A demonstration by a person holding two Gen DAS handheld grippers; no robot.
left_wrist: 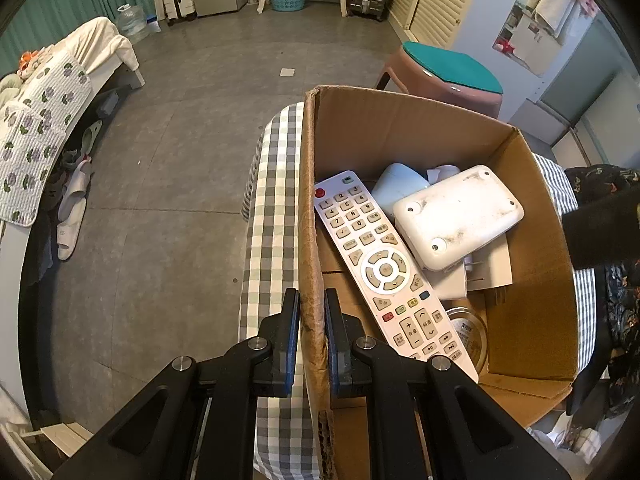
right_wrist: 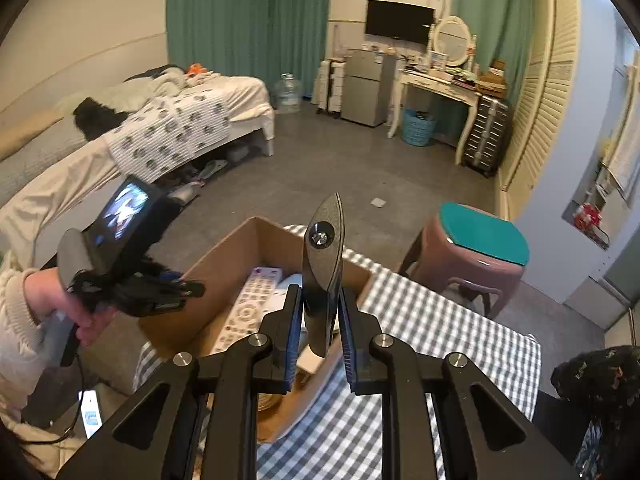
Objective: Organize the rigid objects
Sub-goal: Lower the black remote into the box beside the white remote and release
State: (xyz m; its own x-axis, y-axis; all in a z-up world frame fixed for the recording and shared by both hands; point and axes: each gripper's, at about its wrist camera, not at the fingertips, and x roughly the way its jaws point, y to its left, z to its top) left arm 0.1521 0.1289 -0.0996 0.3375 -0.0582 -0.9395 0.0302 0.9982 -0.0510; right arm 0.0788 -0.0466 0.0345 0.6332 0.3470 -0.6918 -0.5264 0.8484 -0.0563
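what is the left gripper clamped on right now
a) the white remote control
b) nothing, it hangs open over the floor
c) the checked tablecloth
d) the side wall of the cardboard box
d: in the left wrist view the left gripper has one finger outside and one inside the cardboard box, pinching its frayed side wall, while the white remote control lies untouched inside the box.

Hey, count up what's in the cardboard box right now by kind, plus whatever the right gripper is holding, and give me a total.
Remote control: 1
White device, underside up: 1
Pale blue object: 1
Round tin or lid: 1
White adapter-like piece, partly hidden: 1
Black pointed object in the right gripper: 1
Total: 6 visible; more may lie hidden underneath.
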